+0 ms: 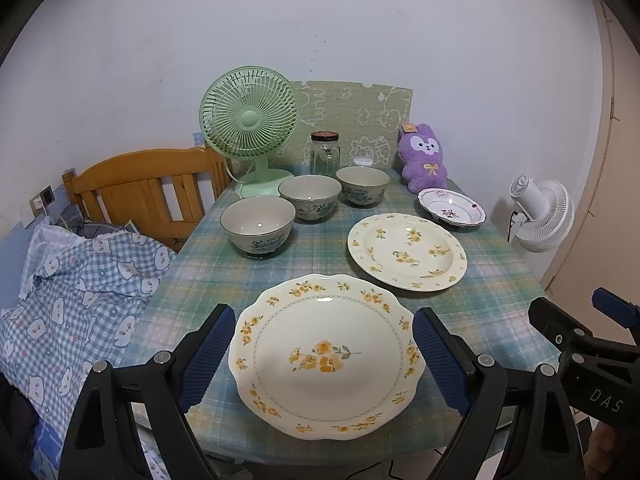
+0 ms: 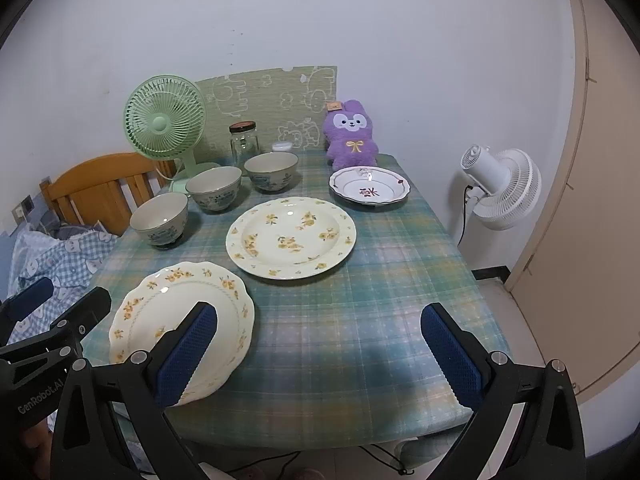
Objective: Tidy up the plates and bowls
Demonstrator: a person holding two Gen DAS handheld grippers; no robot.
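Three bowls: you have them in a slanting row on the far left of the worktop [image 2: 360,320], the near bowl [image 1: 258,226], the middle bowl [image 1: 310,197] and the far bowl [image 1: 363,185], all upright and just beside one another.
Scalloped plate: your nearest piece [image 1: 326,354], flat on the near edge, yellow flowers round the rim and a sprig in the middle.
Round plate: further back and to the right [image 1: 407,251], flat, scattered yellow flowers, apart from the scalloped plate.
Small dish: far right [image 1: 451,208], white with a red motif, just in front of the purple plush rabbit [image 1: 424,158].
Left tongs: your left tongs [image 1: 324,356] stand released, wide apart, above the scalloped plate with one finger over each side of it; nothing is held.
Right tongs: your right tongs [image 2: 320,354] are released too, spread over bare cloth to the right of the scalloped plate, gripping nothing.
Back row: green fan [image 1: 250,120], glass jar [image 1: 325,154].
Off the worktop: white fan [image 2: 500,188] on the right.
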